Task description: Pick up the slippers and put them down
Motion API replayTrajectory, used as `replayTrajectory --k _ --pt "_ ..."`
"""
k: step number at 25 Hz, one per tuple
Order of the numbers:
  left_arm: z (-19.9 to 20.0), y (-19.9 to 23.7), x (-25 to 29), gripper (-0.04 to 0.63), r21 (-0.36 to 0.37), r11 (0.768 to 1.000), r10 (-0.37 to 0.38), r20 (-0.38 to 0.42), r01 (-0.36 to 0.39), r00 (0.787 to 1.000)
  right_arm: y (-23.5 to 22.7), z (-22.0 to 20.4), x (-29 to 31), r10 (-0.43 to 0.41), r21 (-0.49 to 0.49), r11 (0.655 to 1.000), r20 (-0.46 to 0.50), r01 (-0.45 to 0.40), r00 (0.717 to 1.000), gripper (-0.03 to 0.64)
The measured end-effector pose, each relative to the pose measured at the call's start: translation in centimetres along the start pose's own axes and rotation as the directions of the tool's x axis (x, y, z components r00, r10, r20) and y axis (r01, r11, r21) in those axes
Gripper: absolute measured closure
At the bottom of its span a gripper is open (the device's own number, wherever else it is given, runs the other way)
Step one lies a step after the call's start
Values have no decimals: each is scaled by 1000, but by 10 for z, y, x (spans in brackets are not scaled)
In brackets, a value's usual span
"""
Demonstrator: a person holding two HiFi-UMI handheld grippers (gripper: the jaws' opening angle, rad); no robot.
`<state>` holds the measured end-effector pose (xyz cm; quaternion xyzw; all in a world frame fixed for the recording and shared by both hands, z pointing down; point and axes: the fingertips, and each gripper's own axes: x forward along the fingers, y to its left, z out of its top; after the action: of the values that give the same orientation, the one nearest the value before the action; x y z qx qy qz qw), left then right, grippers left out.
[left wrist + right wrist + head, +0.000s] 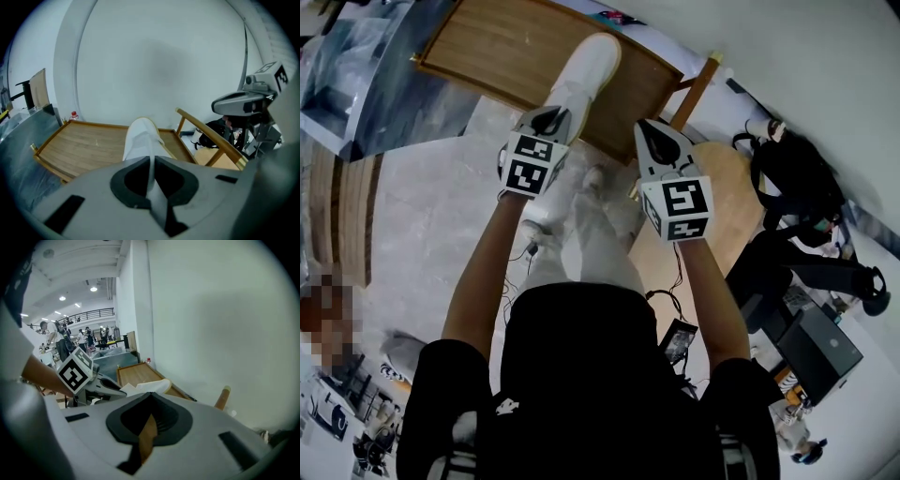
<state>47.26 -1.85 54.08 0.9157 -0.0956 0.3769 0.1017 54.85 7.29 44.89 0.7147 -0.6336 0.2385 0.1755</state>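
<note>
A white slipper (584,70) hangs with its toe over a wooden tray (487,47), and my left gripper (551,120) is shut on its thin rear edge. In the left gripper view the slipper (140,140) stretches away from the jaws above the tray (79,147), with its fabric pinched in the slit of the left gripper (152,160). My right gripper (659,139) hovers beside it on the right, shut and holding nothing. In the right gripper view only wood shows behind the right gripper (151,395); the slipper (152,386) and the left gripper (110,386) lie beyond.
The raised-rim tray stands against a white wall (154,65). A wooden chair (741,202) with a curved back rail (211,136) is to the right, and a black bag (792,173) lies past it. Plastic-covered items (356,66) sit at the left.
</note>
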Motion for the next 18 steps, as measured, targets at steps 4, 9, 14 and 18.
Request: replayTrajectory --k 4,9,14,18 --pt "-13 19 -41 575 -36 998 46 37 -45 998 34 9 0 40 -38 998 1 -40 999 629" --pt "-38 44 -99 575 -89 989 121 65 -115 990 80 21 0 86 -90 992 9 -85 996 629" --pt "-62 62 -157 575 -123 977 184 90 -172 979 136 31 0 144 -157 977 -1 -143 990 629" --pt "-81 74 -204 575 -144 964 239 112 -222 965 178 45 1 174 -211 963 15 -167 985 629"
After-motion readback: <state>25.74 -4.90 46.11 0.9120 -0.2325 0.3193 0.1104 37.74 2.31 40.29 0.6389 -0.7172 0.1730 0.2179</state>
